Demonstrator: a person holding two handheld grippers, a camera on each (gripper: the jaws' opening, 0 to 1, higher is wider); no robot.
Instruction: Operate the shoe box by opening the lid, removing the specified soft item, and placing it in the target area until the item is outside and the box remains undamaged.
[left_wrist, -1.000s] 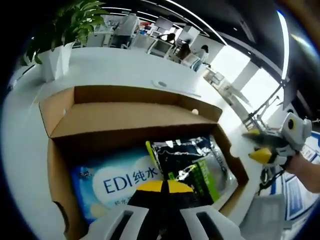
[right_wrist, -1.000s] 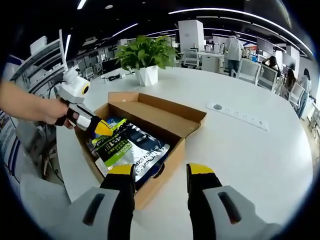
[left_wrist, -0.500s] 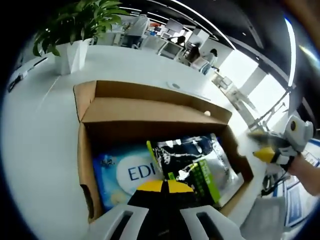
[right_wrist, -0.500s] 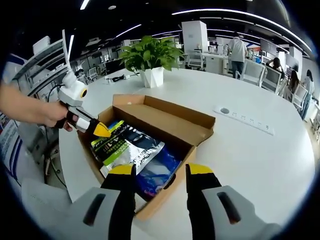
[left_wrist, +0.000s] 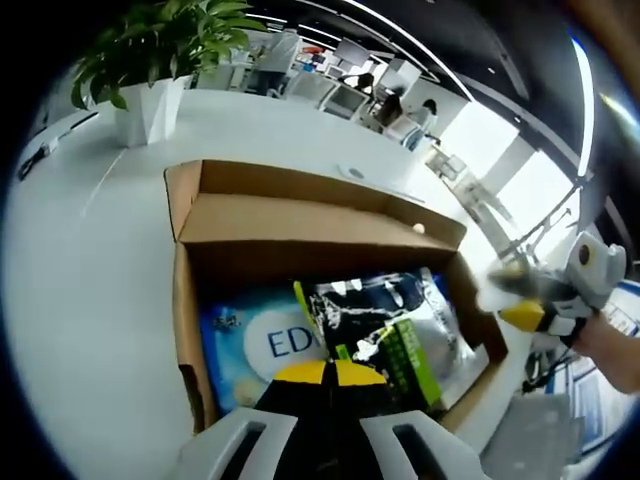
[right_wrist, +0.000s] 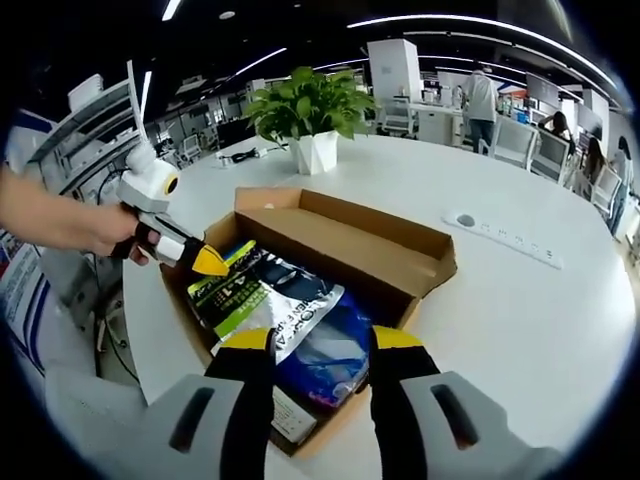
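An open cardboard shoe box (left_wrist: 186, 300) (right_wrist: 430, 268) sits on the white table, its lid (left_wrist: 300, 225) (right_wrist: 350, 245) folded back. Inside lie a blue wipes pack (left_wrist: 260, 345) (right_wrist: 325, 360) and a black, silver and green soft pouch (left_wrist: 390, 325) (right_wrist: 265, 295). My left gripper (left_wrist: 325, 372) (right_wrist: 208, 263) is shut on the pouch's green edge at the box's near side. My right gripper (right_wrist: 320, 340) (left_wrist: 520, 312) hangs open over the box's other side, above the blue pack, with nothing between its jaws.
A potted plant in a white pot (left_wrist: 150, 95) (right_wrist: 315, 150) stands beyond the box. A socket strip (right_wrist: 505, 235) (left_wrist: 350, 172) is set into the table (right_wrist: 540, 320). A hand (right_wrist: 100, 225) holds the left gripper. Office desks and people are far behind.
My right gripper has moved in from beside the box to over it. The left gripper has stayed shut on the pouch, and its view has shifted slightly.
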